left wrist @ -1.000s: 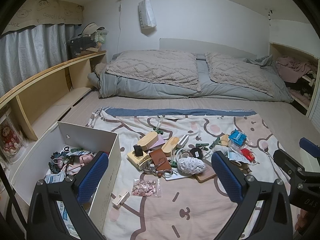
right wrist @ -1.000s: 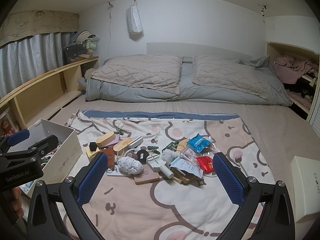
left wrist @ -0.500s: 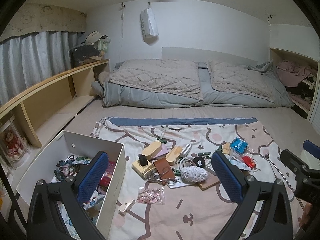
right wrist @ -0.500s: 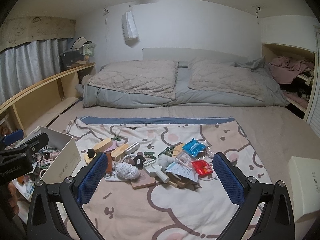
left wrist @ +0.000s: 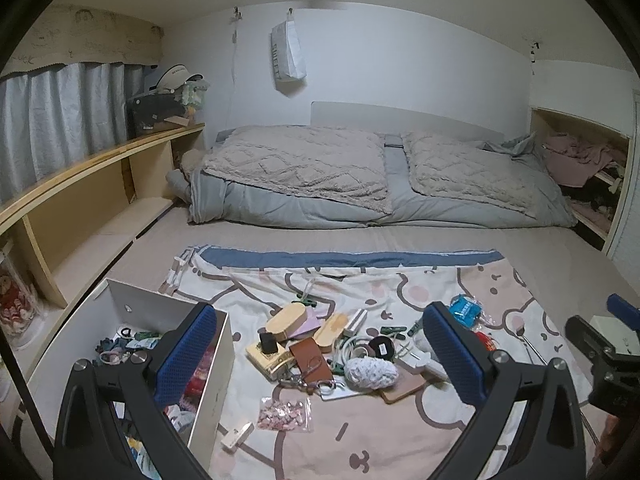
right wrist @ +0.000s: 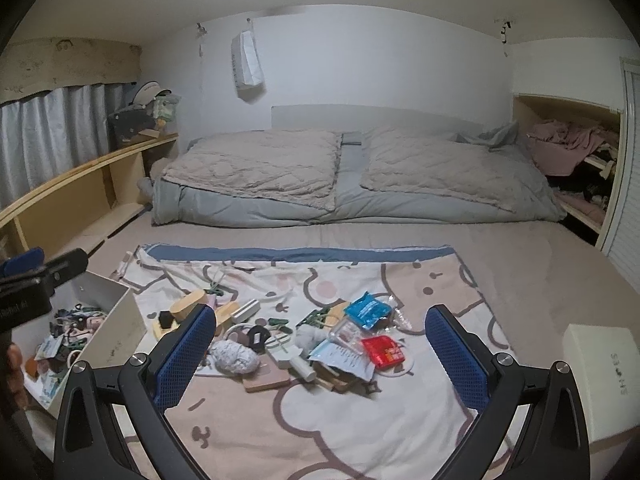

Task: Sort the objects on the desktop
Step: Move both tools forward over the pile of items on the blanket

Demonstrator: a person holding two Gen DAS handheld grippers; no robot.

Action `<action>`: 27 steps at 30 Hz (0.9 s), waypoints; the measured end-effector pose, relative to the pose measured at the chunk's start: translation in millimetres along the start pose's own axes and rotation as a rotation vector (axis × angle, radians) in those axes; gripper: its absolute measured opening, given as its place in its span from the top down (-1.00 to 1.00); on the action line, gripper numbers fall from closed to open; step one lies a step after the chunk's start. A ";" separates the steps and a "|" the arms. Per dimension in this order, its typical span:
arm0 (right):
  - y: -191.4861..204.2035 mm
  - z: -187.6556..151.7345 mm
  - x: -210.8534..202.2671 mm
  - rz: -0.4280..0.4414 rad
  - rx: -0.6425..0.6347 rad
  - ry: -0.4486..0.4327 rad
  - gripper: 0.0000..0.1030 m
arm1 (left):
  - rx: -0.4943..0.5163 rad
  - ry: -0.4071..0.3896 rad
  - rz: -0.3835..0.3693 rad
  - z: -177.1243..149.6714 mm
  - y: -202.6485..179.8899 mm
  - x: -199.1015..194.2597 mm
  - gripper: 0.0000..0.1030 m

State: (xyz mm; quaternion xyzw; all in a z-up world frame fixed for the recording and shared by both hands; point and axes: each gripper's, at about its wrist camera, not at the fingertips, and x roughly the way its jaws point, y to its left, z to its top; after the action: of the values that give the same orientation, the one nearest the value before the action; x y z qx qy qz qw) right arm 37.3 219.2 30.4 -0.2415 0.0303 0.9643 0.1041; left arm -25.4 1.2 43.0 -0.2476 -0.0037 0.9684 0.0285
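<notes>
A pile of small objects lies on a cartoon-print cloth: a brown leather pouch, wooden cases, a grey yarn ball, a blue packet, a red packet and a pink bead bag. My left gripper is open and empty, held above the pile's near side. My right gripper is open and empty, above the pile. A white box at the left holds several sorted items.
A second white box stands at the right of the cloth. Folded grey bedding lies behind. A wooden shelf runs along the left wall. A cubby with clothes is at the far right.
Both grippers have risen and pulled back from the pile; the objects look smaller and more ceiling shows. Both stay open and empty. Nothing on the cloth has moved.
</notes>
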 end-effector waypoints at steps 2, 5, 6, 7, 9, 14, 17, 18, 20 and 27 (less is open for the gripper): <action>-3.2 4.6 1.1 -0.010 -0.005 -0.004 -1.00 | 0.010 -0.006 0.008 3.6 -1.7 4.9 -1.00; -8.0 12.6 1.0 -0.015 0.002 -0.009 -1.00 | 0.019 -0.020 0.007 10.1 -3.7 13.6 -1.00; -11.1 17.8 0.1 -0.013 0.012 -0.015 -1.00 | 0.018 -0.024 0.000 12.7 -4.2 17.2 -1.00; -13.4 21.7 0.3 -0.013 0.022 -0.018 -1.00 | 0.017 -0.023 -0.005 14.8 -5.1 20.7 -1.00; -18.7 30.4 1.0 -0.010 0.041 -0.022 -1.00 | 0.019 -0.020 -0.020 18.2 -8.3 28.3 -1.00; -27.9 52.2 13.4 -0.065 0.025 -0.033 -1.00 | 0.054 -0.024 -0.023 21.8 -22.3 46.3 -1.00; -33.7 57.2 22.9 -0.096 0.029 -0.038 -1.00 | 0.051 -0.023 -0.036 20.7 -27.6 58.3 -1.00; -36.3 58.9 28.4 -0.110 0.026 -0.040 -1.00 | 0.045 -0.025 -0.048 19.4 -29.4 62.8 -1.00; -42.0 59.2 38.3 -0.120 0.033 -0.032 -1.00 | 0.028 -0.040 -0.095 14.2 -32.0 70.2 -1.00; -69.2 38.2 90.8 -0.117 0.158 0.079 -1.00 | 0.013 0.045 -0.090 -10.2 -38.0 108.8 -1.00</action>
State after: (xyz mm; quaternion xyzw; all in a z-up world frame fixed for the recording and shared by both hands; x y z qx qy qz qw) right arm -43.6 307.8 20.7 -0.2718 0.0964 0.9409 0.1777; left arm -113.8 45.2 -17.3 -0.2685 -0.0078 0.9604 0.0739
